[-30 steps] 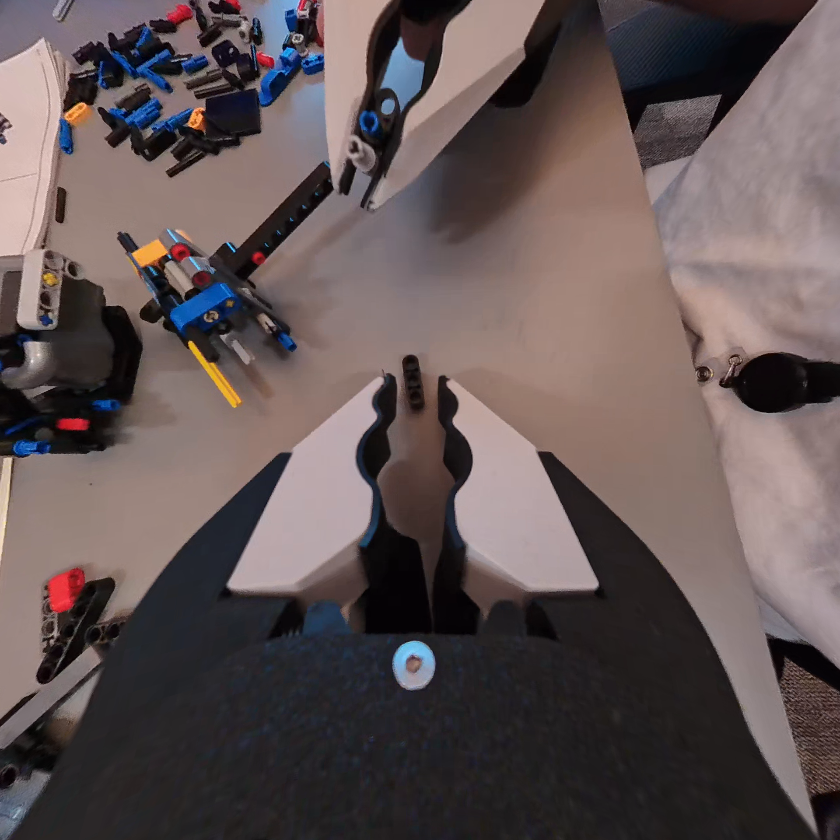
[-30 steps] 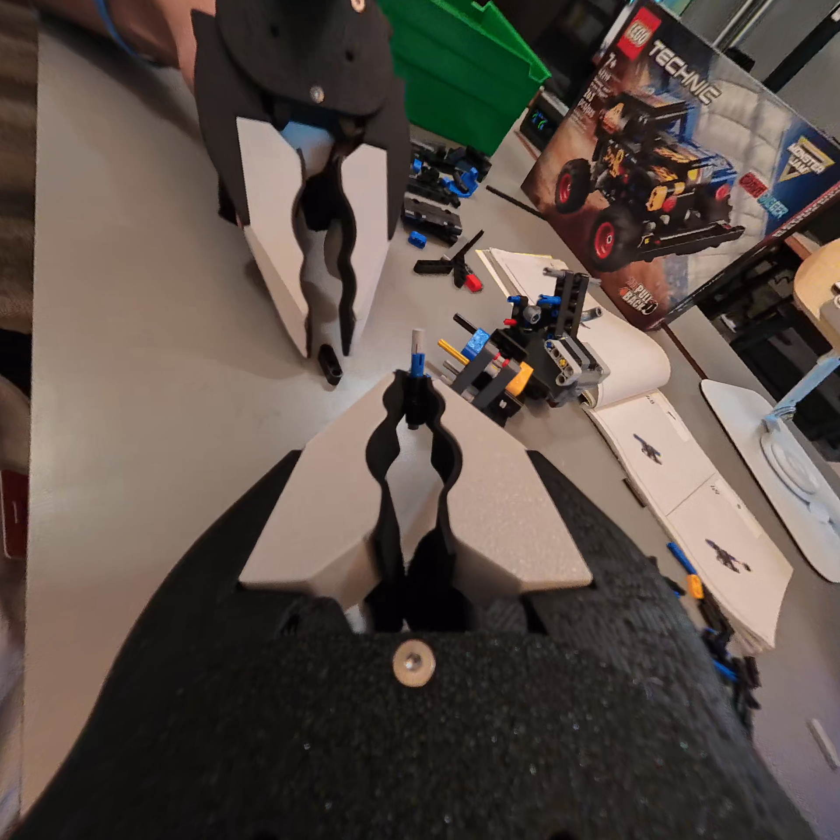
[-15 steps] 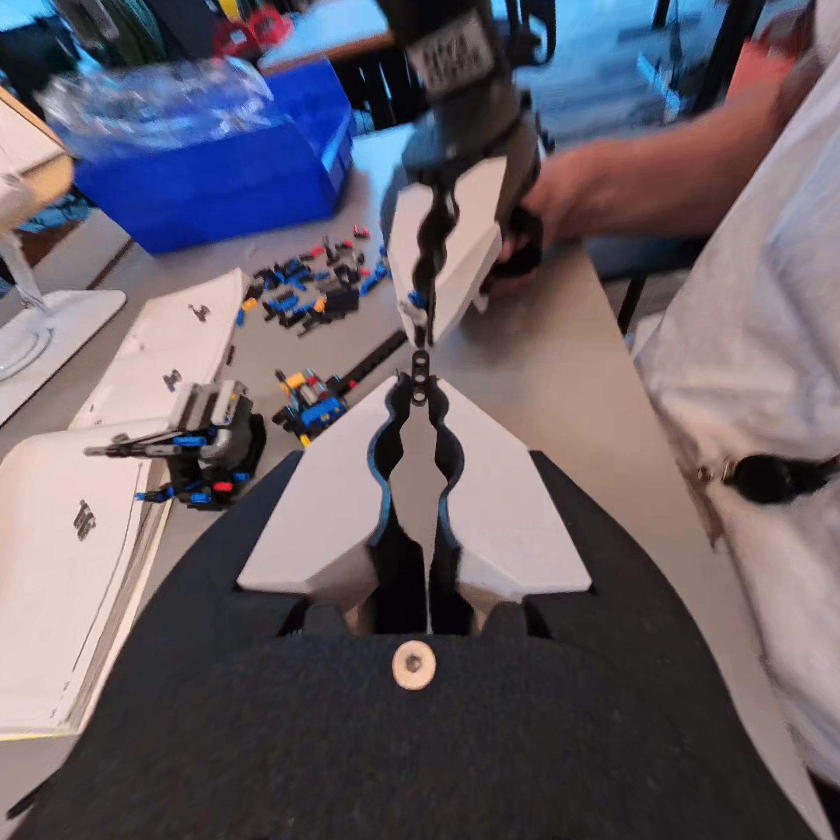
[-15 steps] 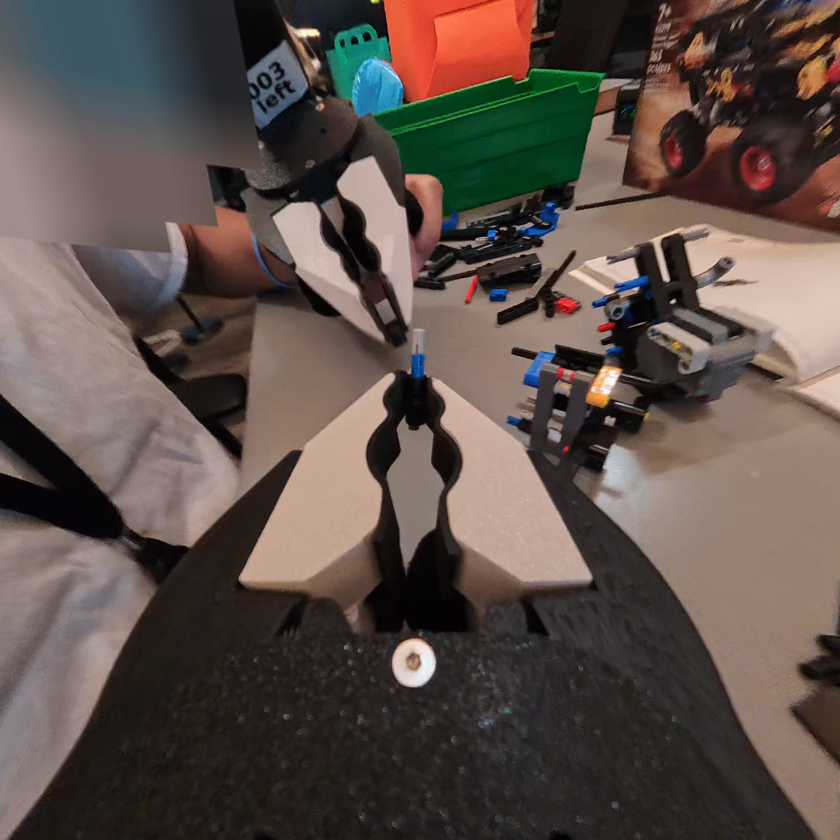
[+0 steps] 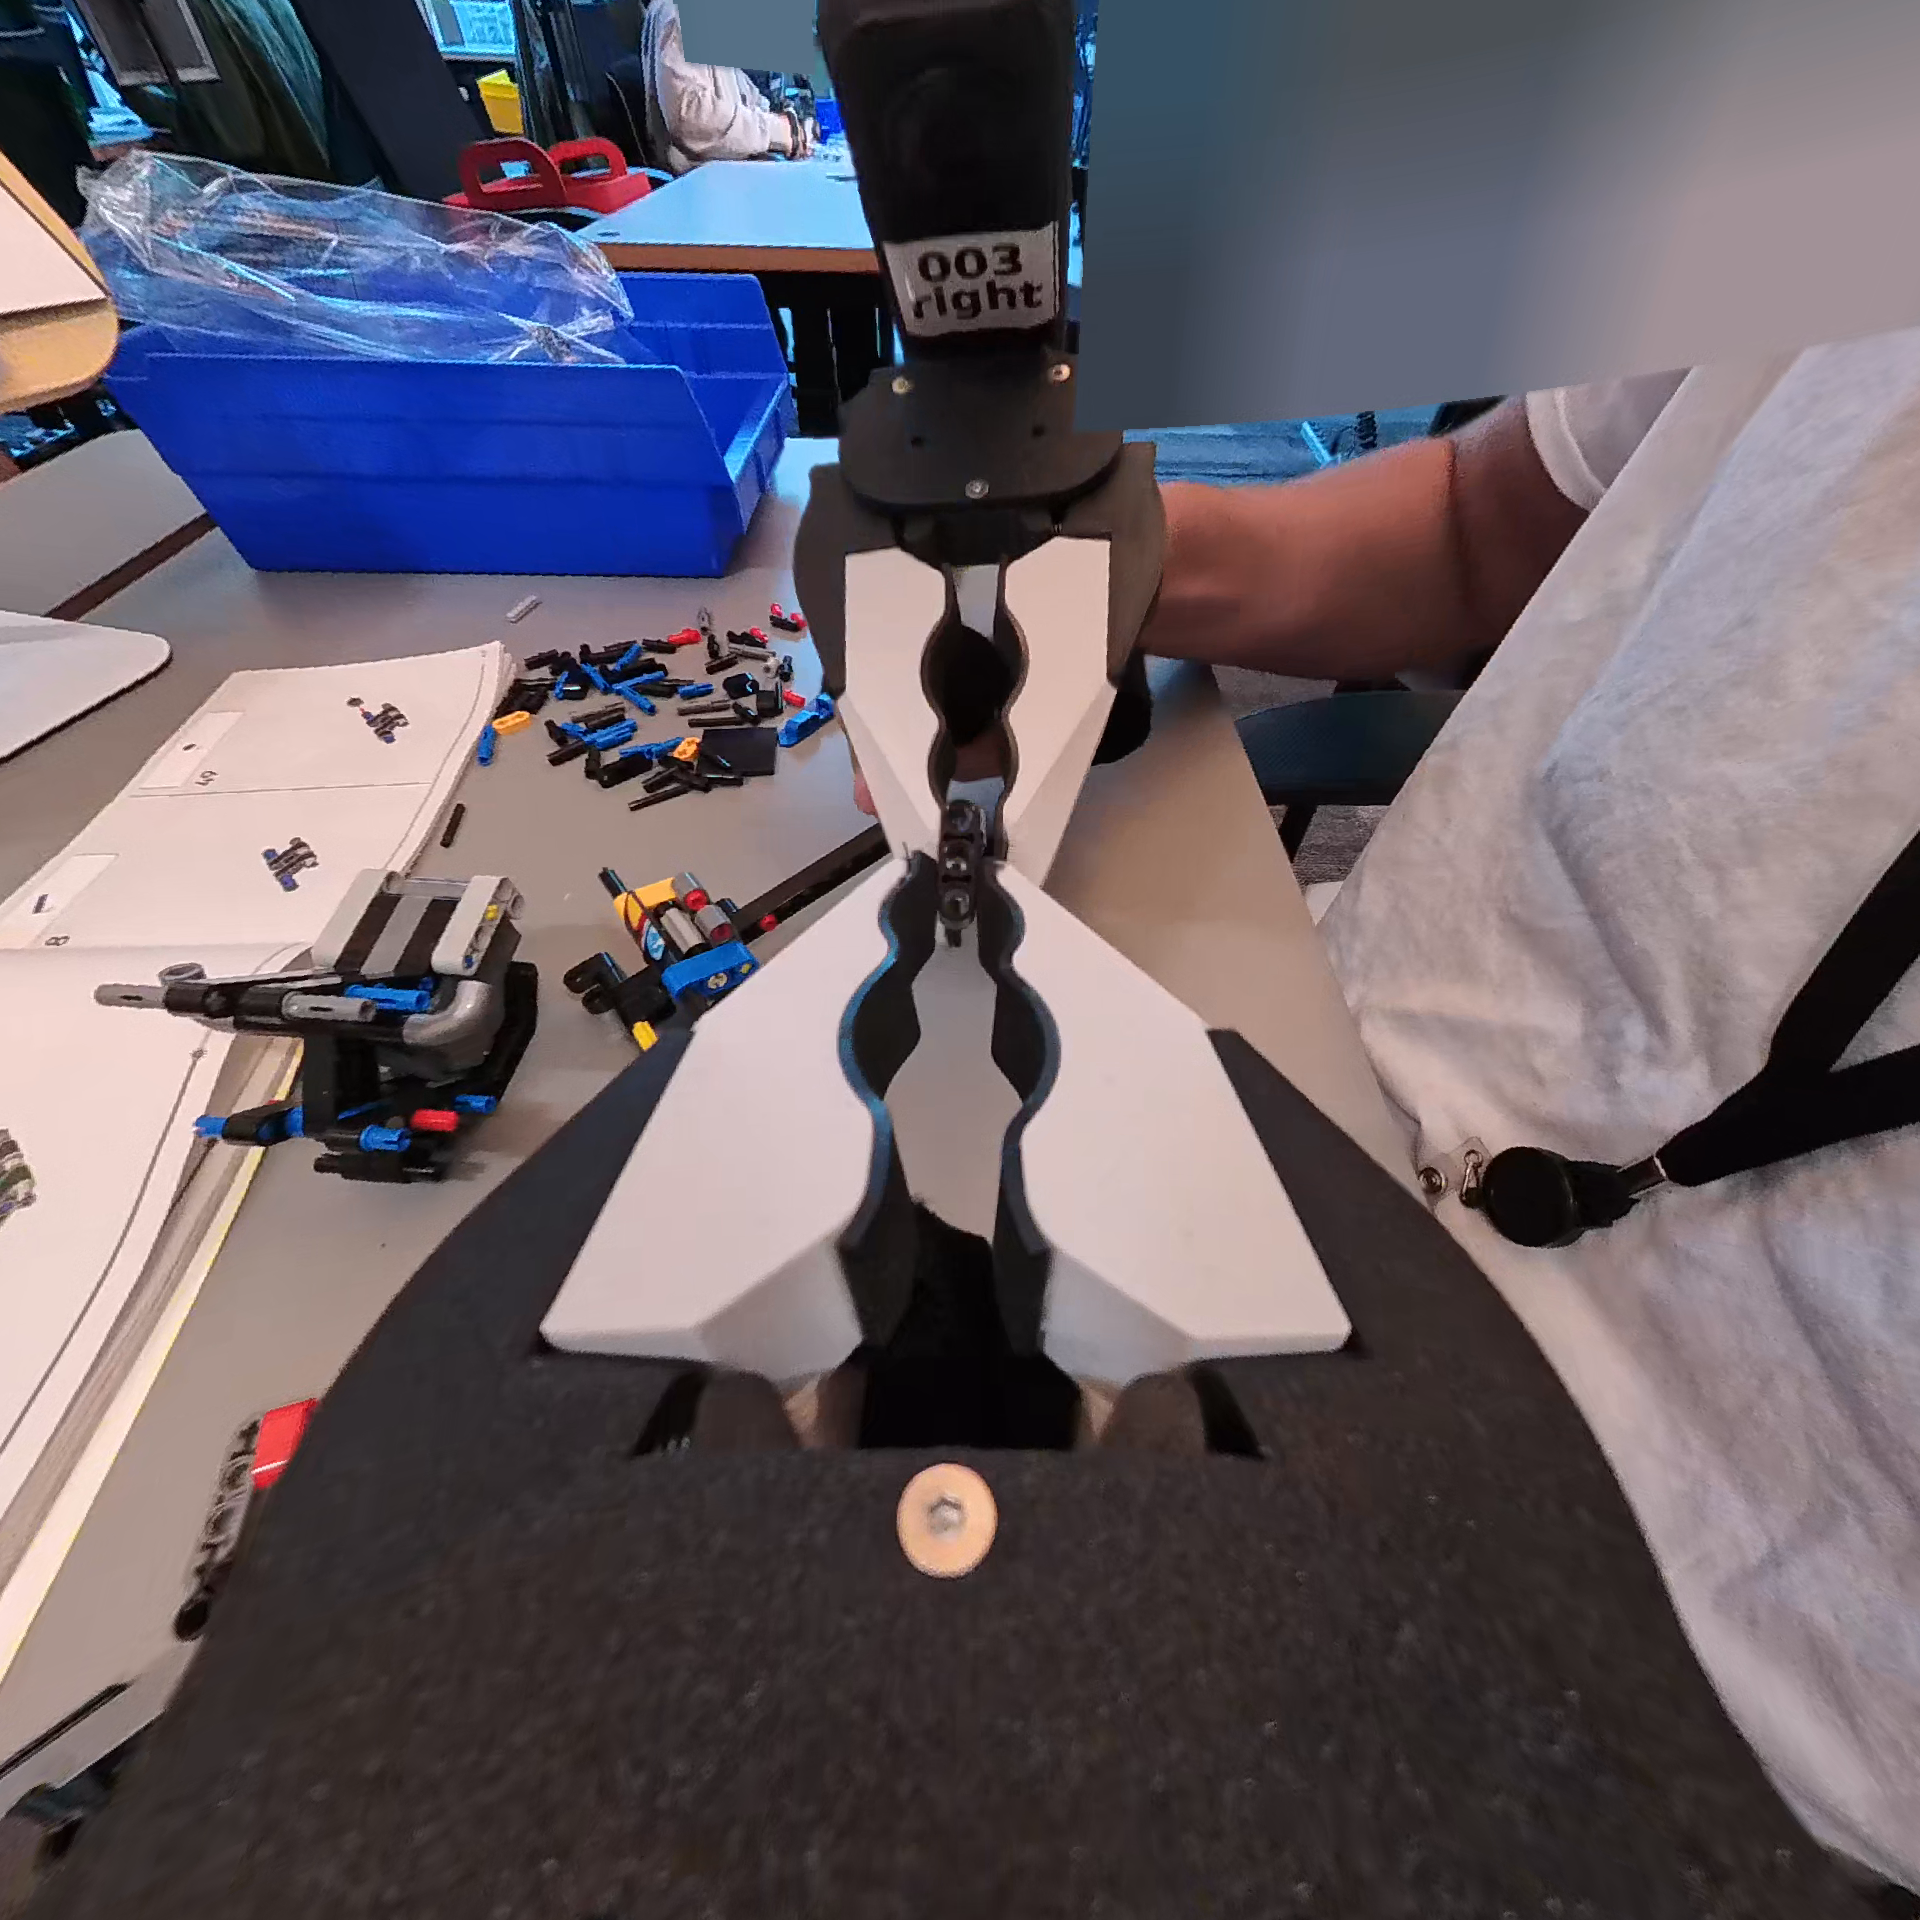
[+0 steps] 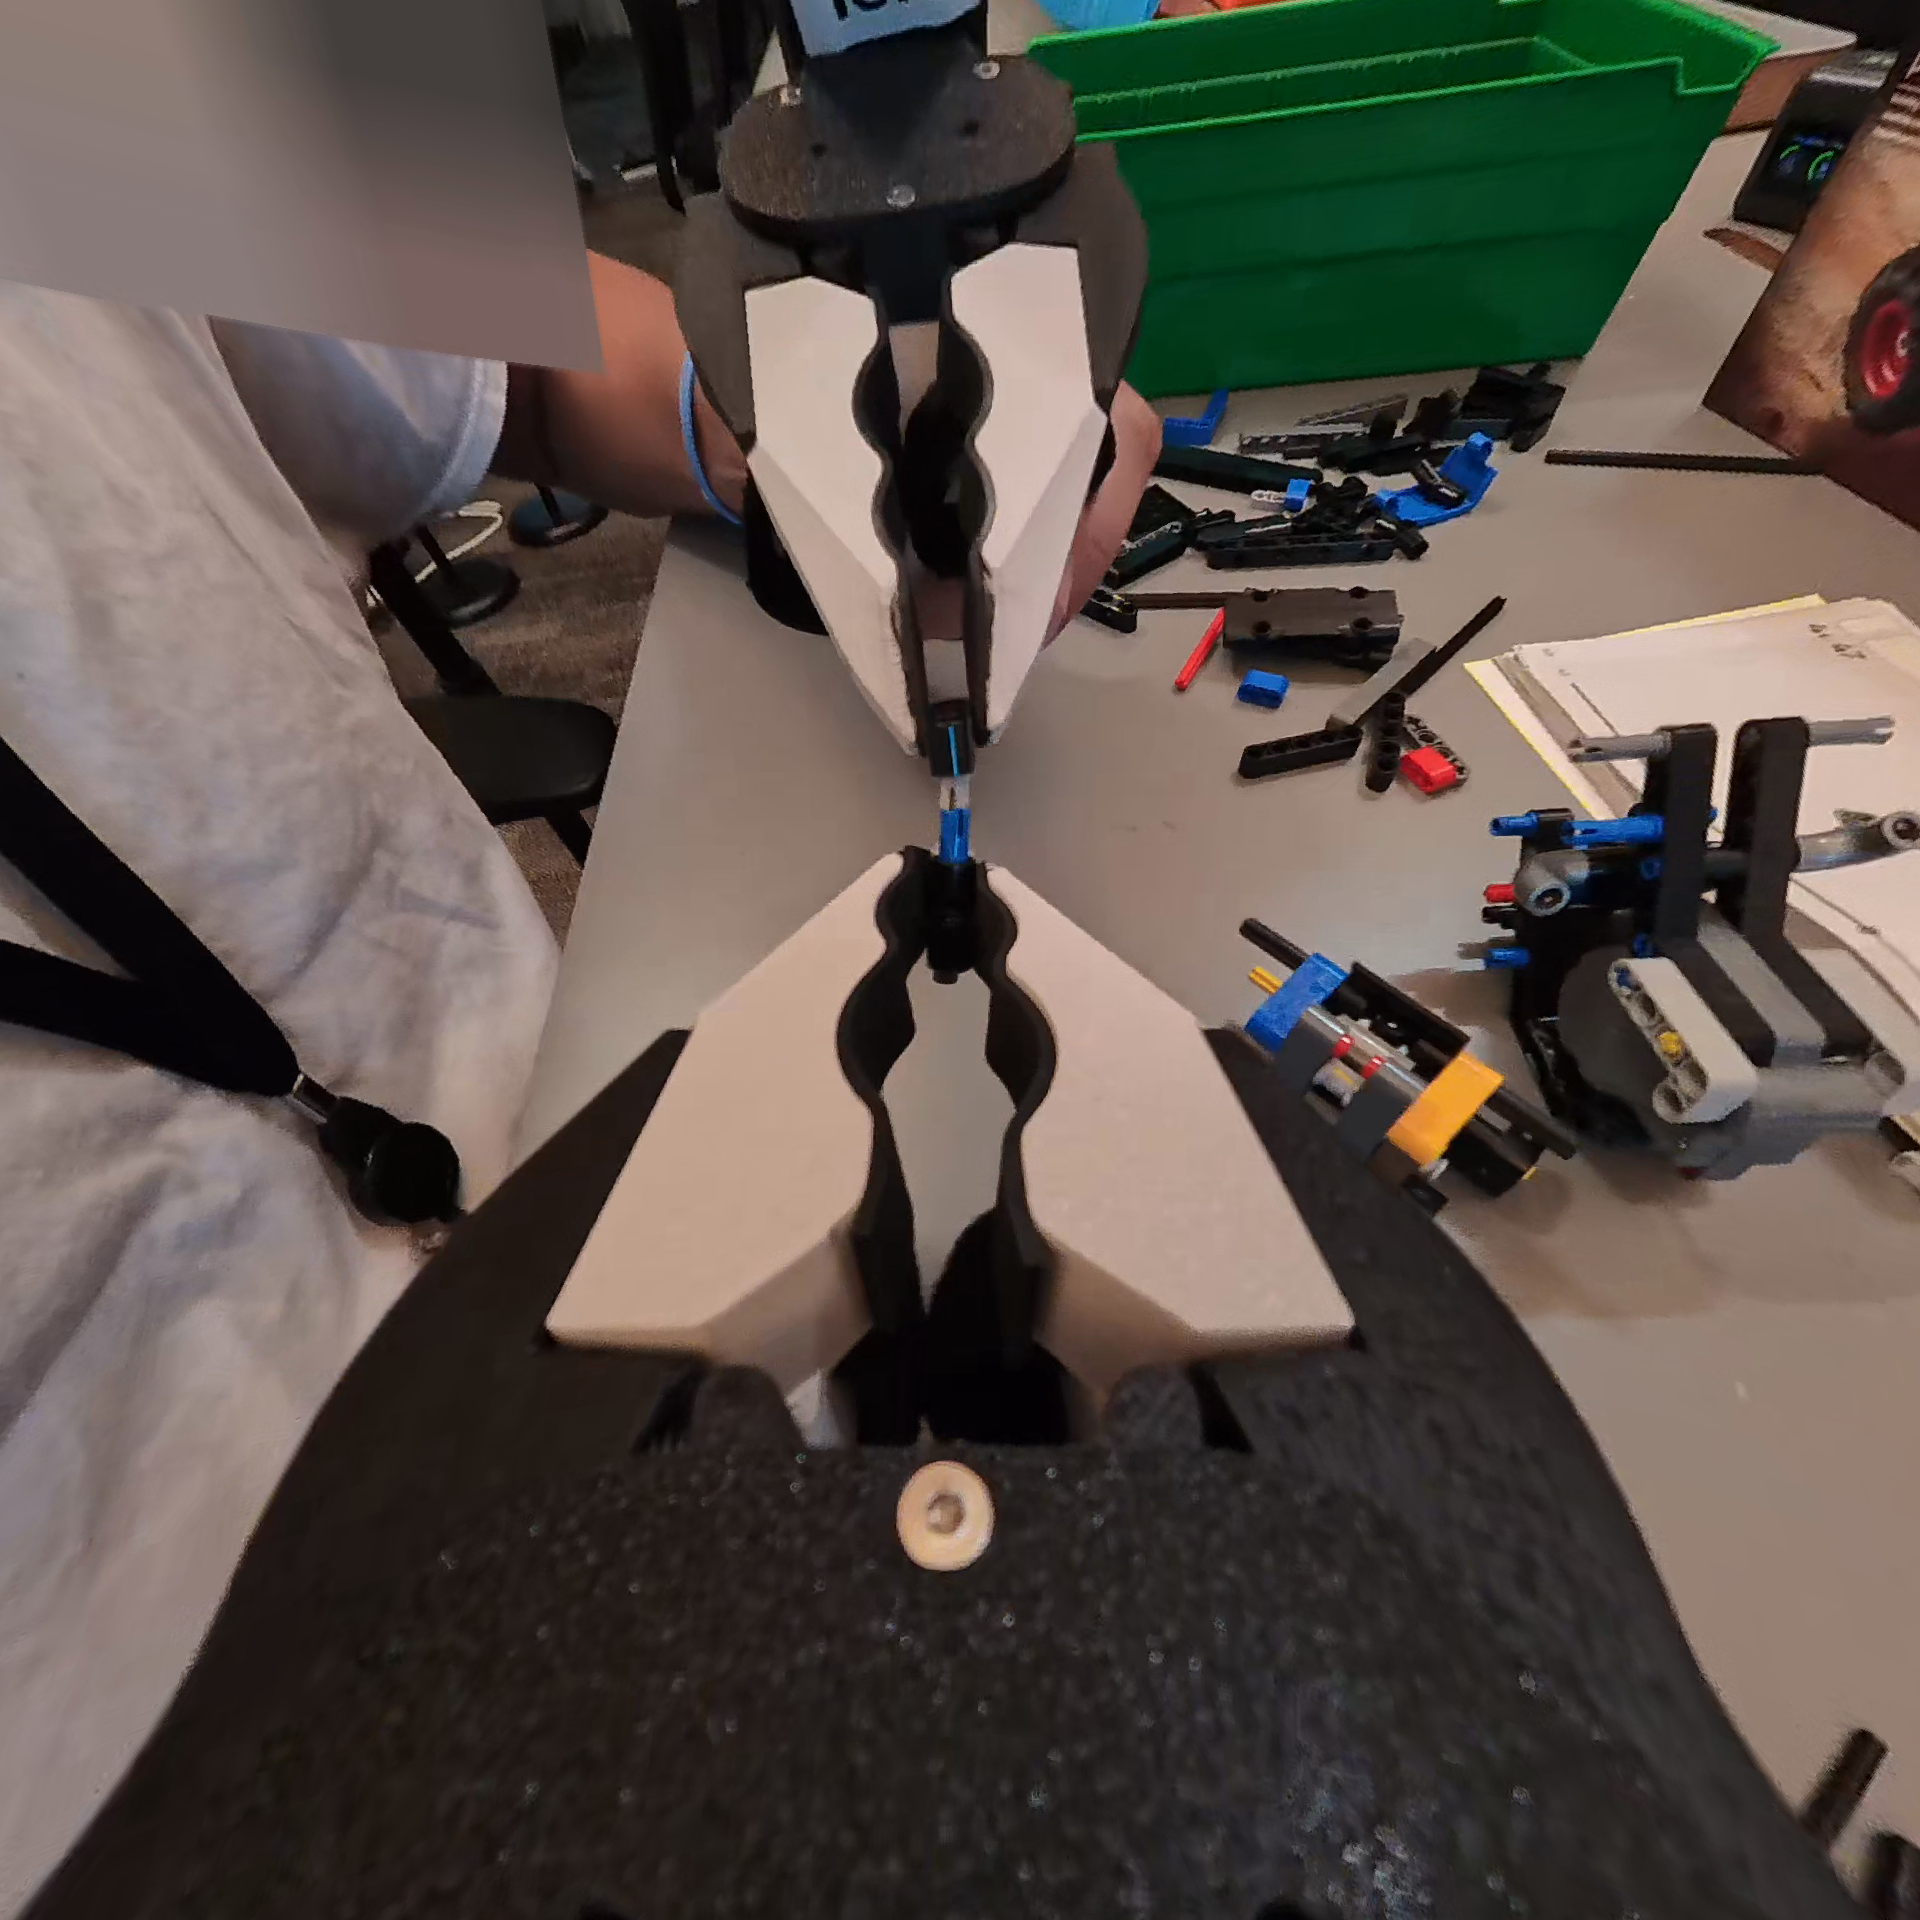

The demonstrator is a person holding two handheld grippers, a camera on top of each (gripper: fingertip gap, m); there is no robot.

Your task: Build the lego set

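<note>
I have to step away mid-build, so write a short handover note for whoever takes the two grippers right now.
Left gripper: shut on the short black beam, held above the table.
Right gripper: shut on a small black piece carrying the blue and grey pin.
The two face tip to tip; the pin's tip meets the beam, seating unclear.
On the table: two part-built assemblies, loose parts, open instruction booklet.
Left: press the pin home, then continue the build.

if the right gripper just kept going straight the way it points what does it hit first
Most likely the small black beam pinched in the left gripper, tip to tip with the right gripper. The blue pin the right one holds leads and looks almost touching, though depth is hard to judge.
</note>
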